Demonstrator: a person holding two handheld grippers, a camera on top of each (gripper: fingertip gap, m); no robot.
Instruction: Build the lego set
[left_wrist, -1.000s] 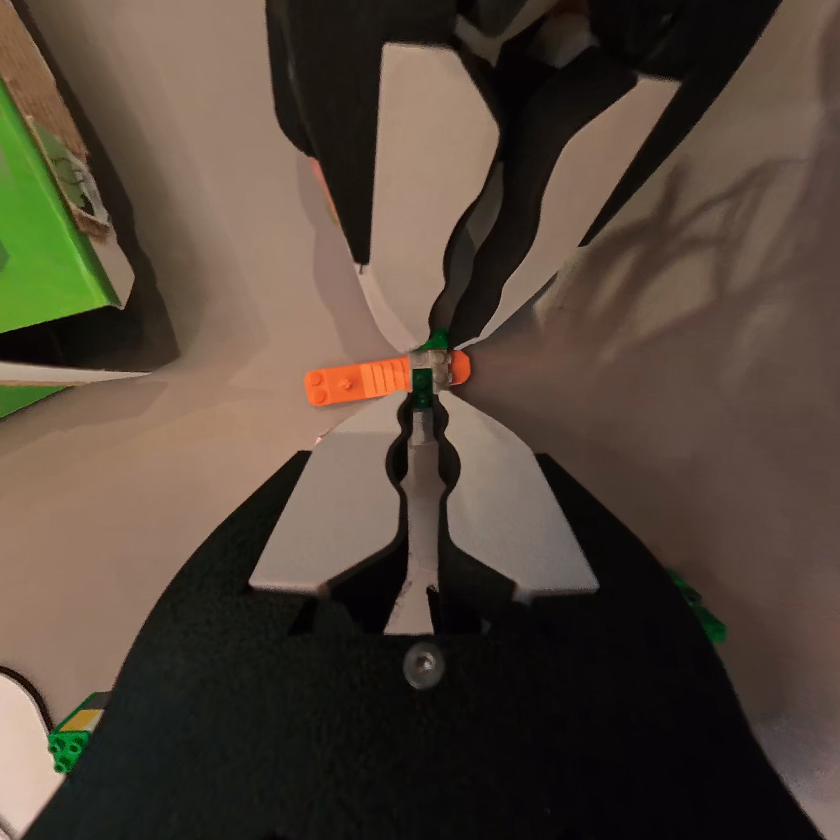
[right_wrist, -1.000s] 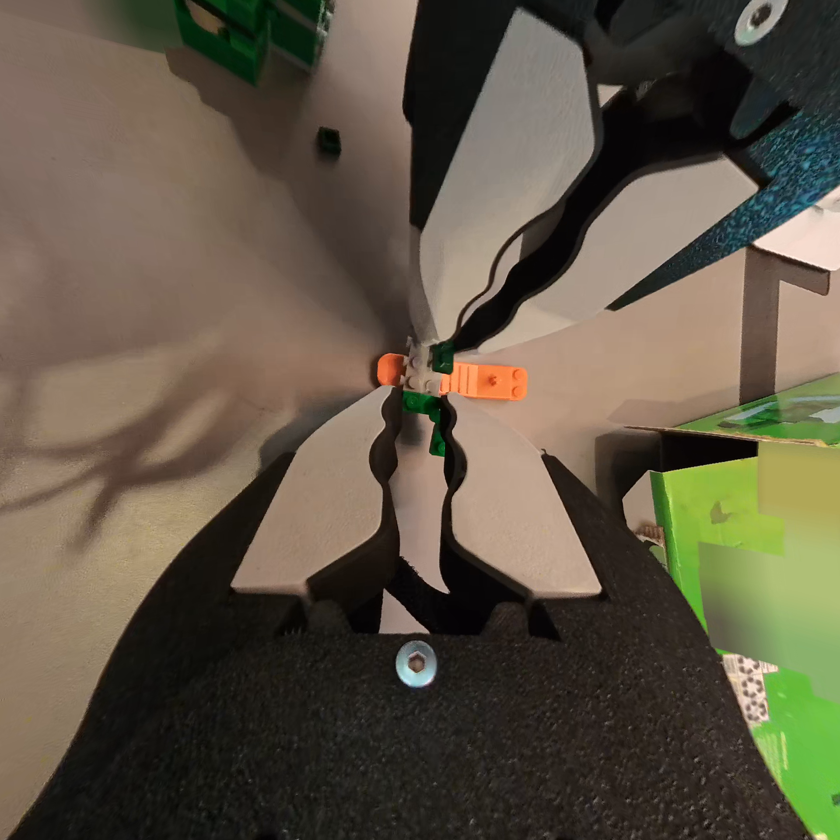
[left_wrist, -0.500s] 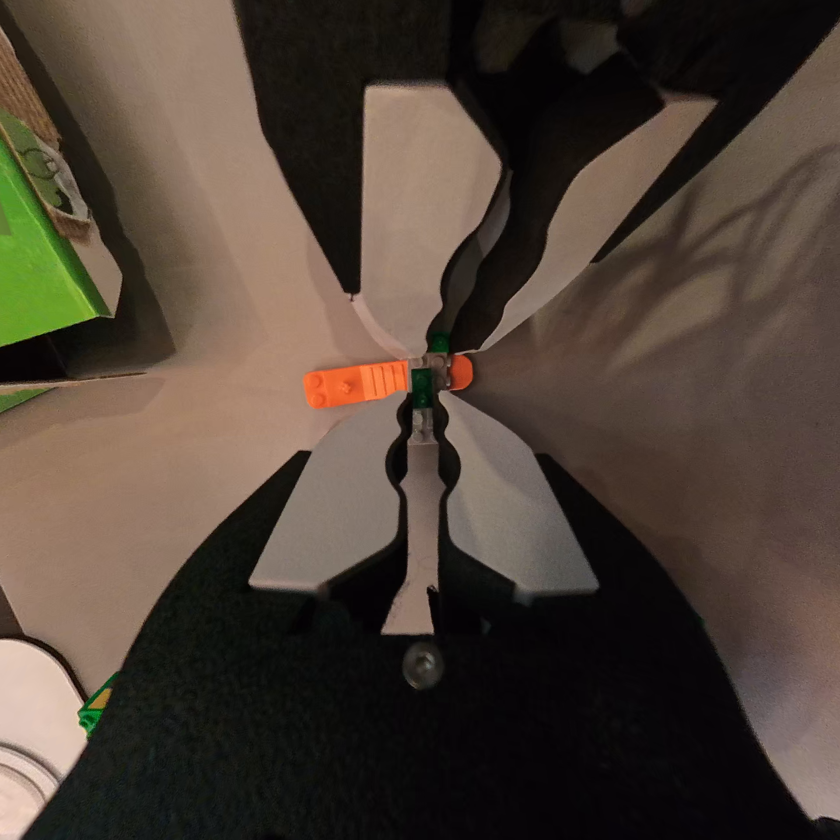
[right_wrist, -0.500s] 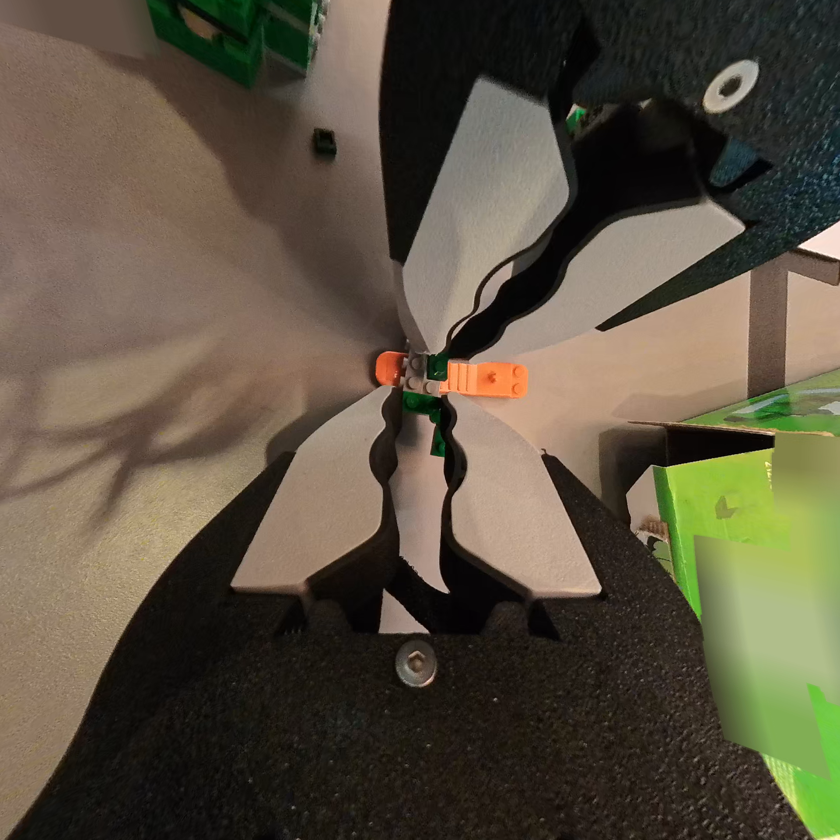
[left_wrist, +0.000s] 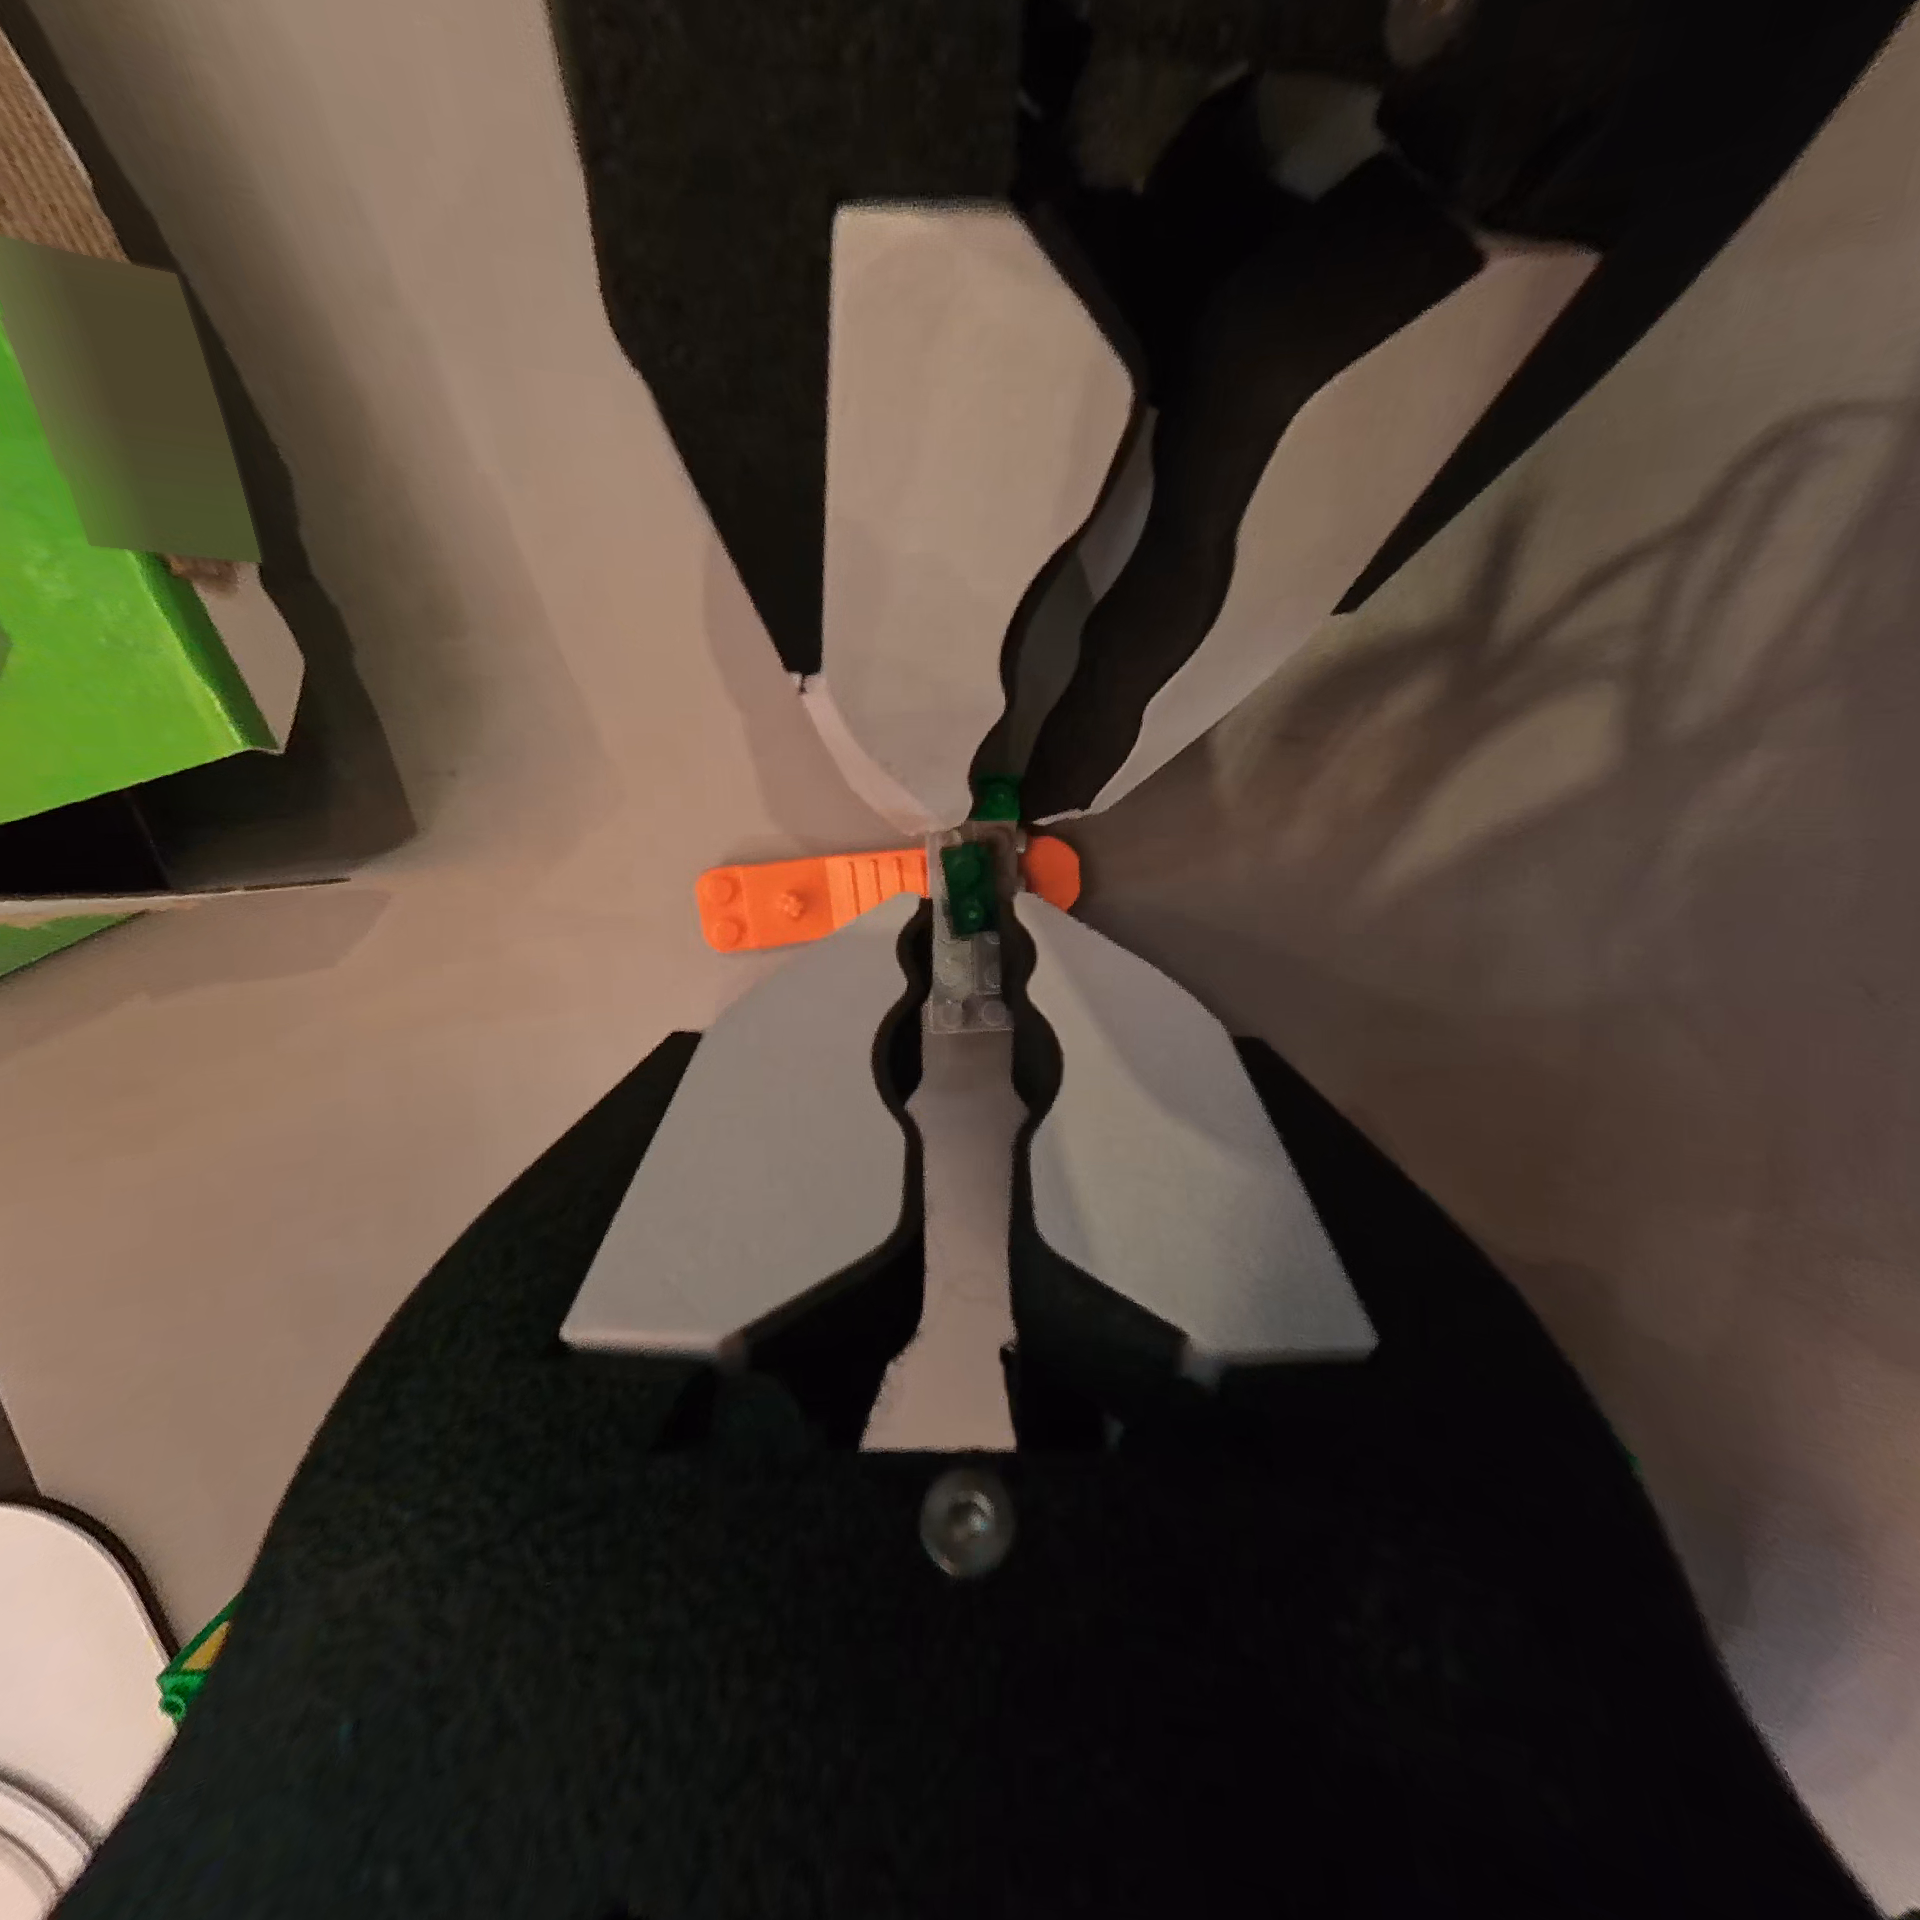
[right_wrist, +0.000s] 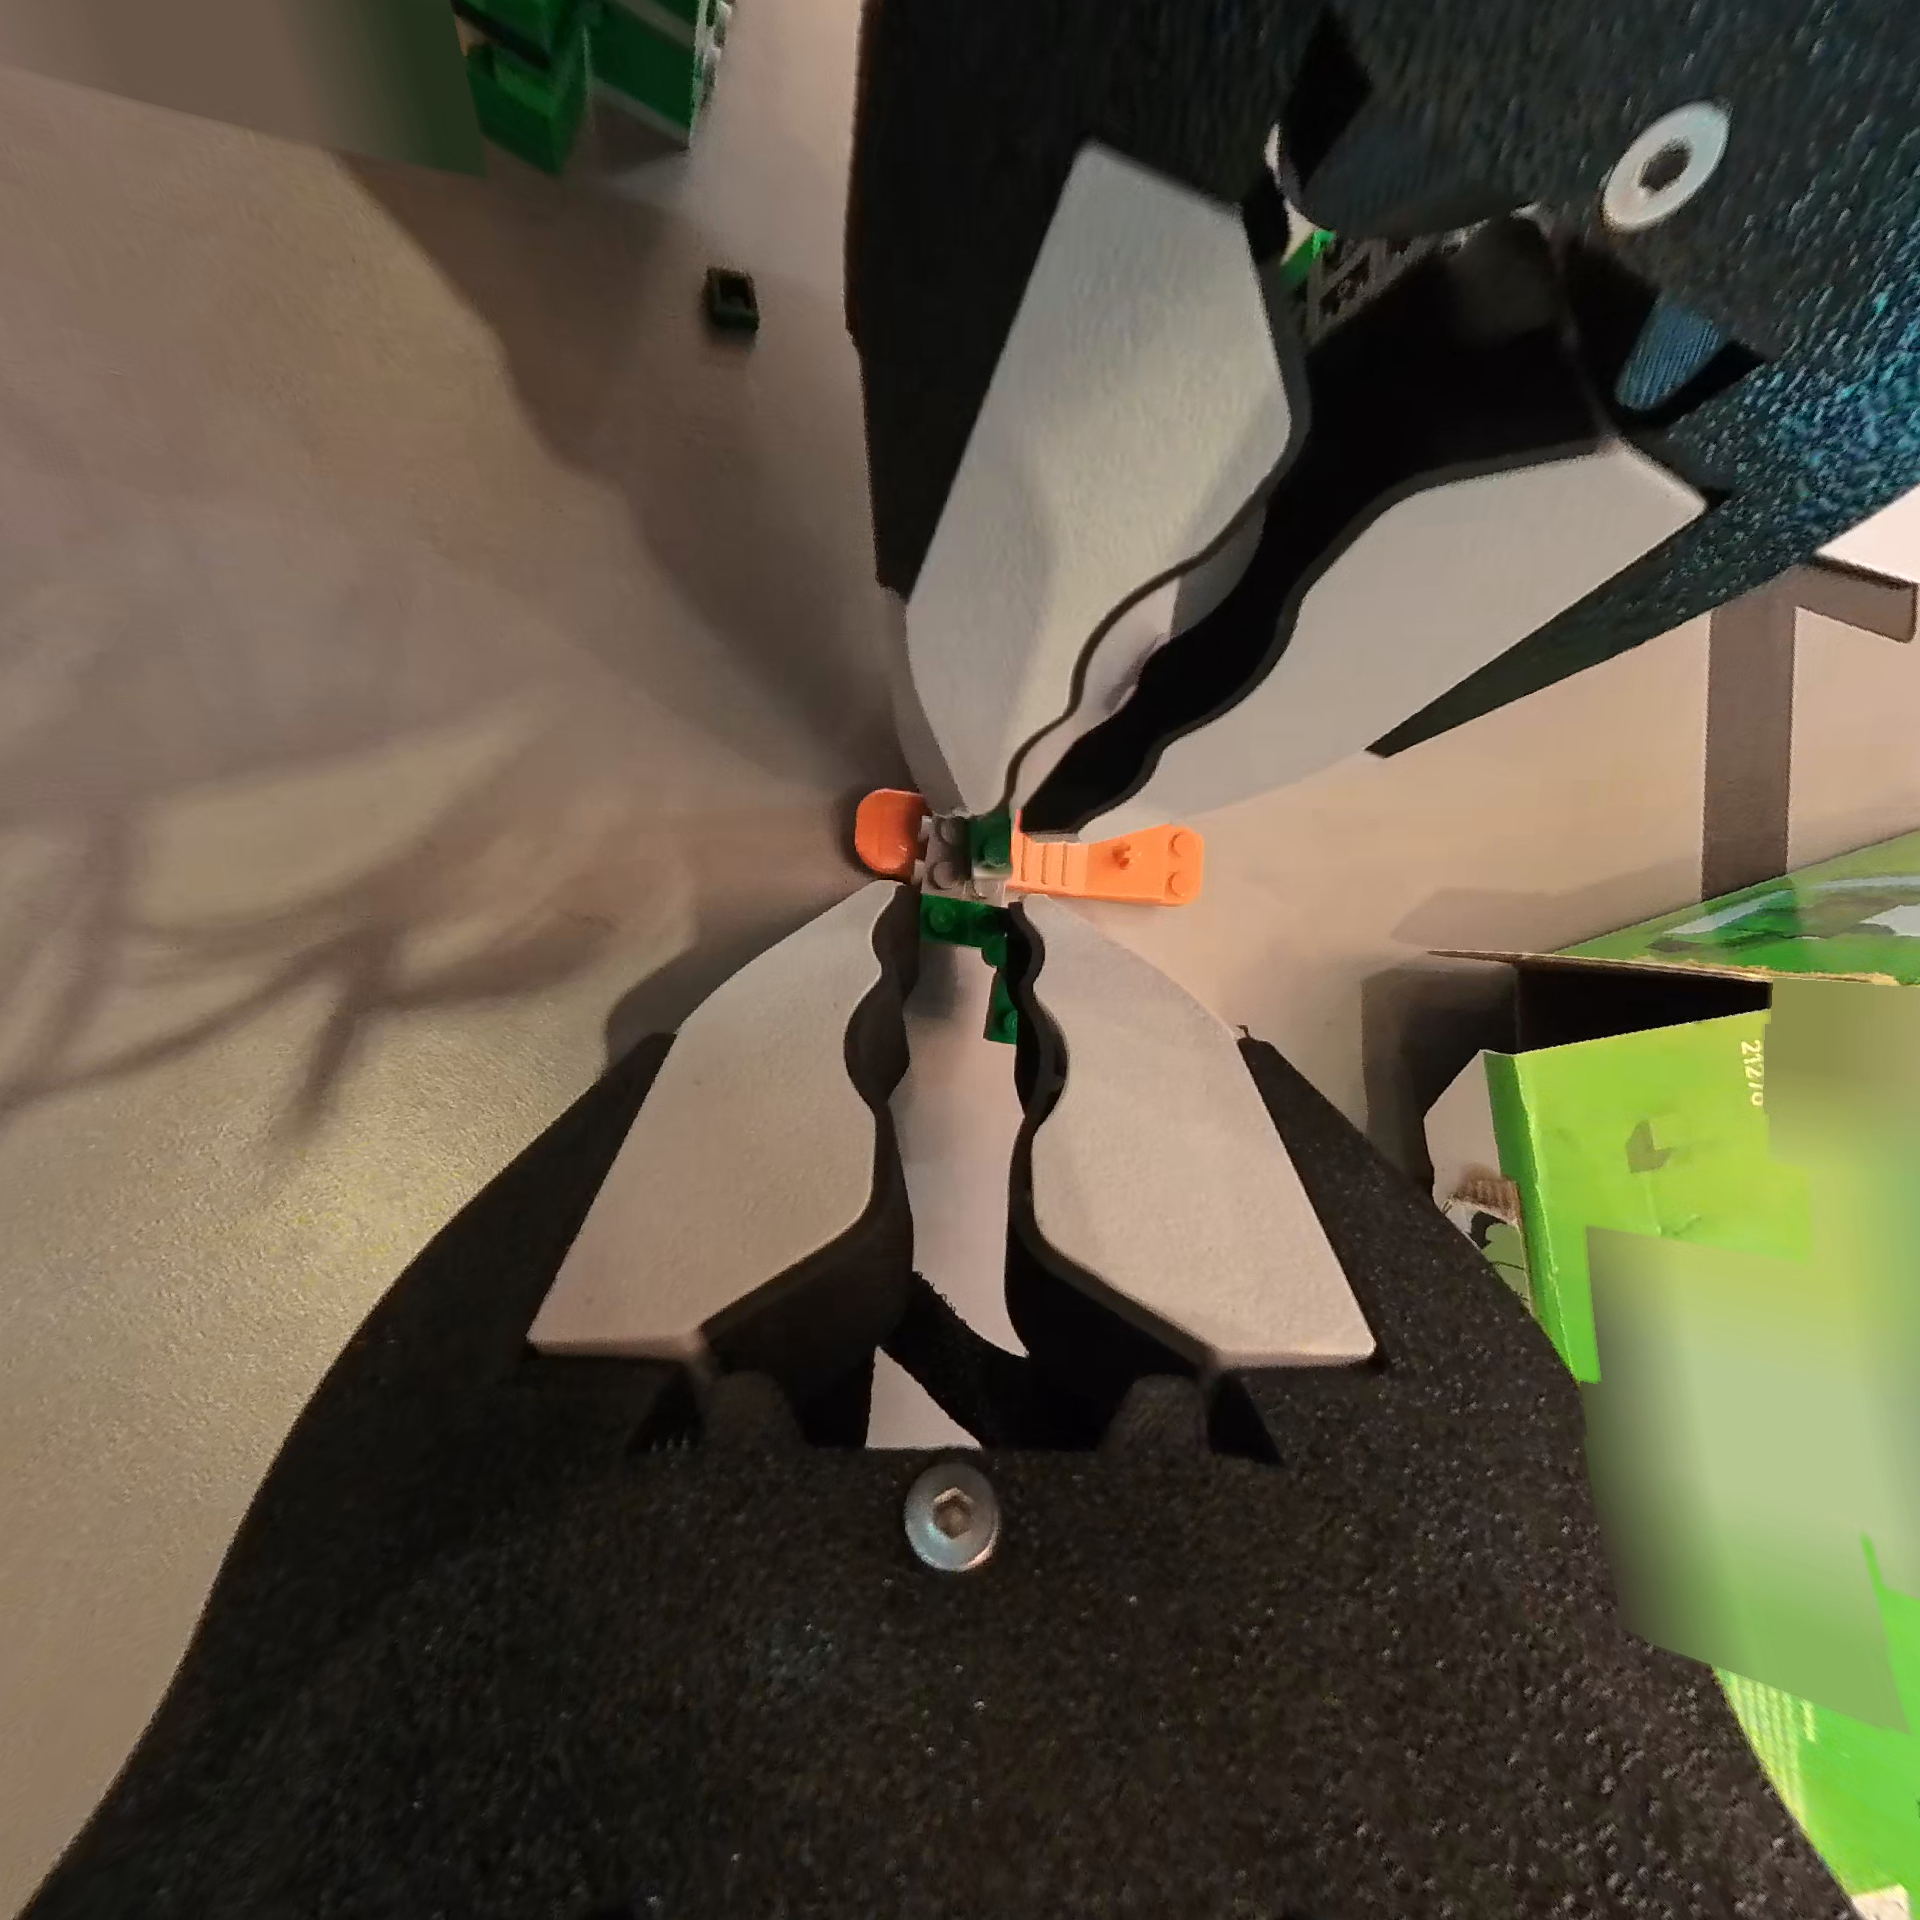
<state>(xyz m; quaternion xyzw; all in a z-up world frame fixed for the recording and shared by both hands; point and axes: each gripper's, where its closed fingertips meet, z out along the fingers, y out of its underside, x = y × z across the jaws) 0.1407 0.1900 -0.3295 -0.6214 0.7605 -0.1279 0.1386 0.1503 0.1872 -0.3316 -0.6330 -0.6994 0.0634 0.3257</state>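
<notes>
My left gripper (left_wrist: 968, 914) is shut on a small grey plate (left_wrist: 971, 977) that carries a dark green piece (left_wrist: 966, 883). My right gripper (right_wrist: 958, 904) is shut on a dark green piece (right_wrist: 961, 925). The two grippers meet tip to tip, and the green piece touches the grey plate (right_wrist: 948, 847). The right gripper (left_wrist: 997, 810) comes in from the top of the left wrist view, and the left gripper (right_wrist: 977, 816) from the top of the right wrist view. An orange brick separator (left_wrist: 810, 904) (right_wrist: 1101, 862) lies on the table just beneath the tips.
An open green cardboard box (left_wrist: 94, 644) (right_wrist: 1662, 1143) stands beside the work spot. A green brick build (right_wrist: 582, 73) and a small dark piece (right_wrist: 730, 299) lie farther off. A white round object (left_wrist: 52, 1662) and a green brick (left_wrist: 192, 1688) sit at the lower left. The tips of both grippers are at nearly the same place.
Both grippers stay tip to tip over the separator. More of the grey plate now shows between the left fingers. The left gripper has tilted a little in the right wrist view.
</notes>
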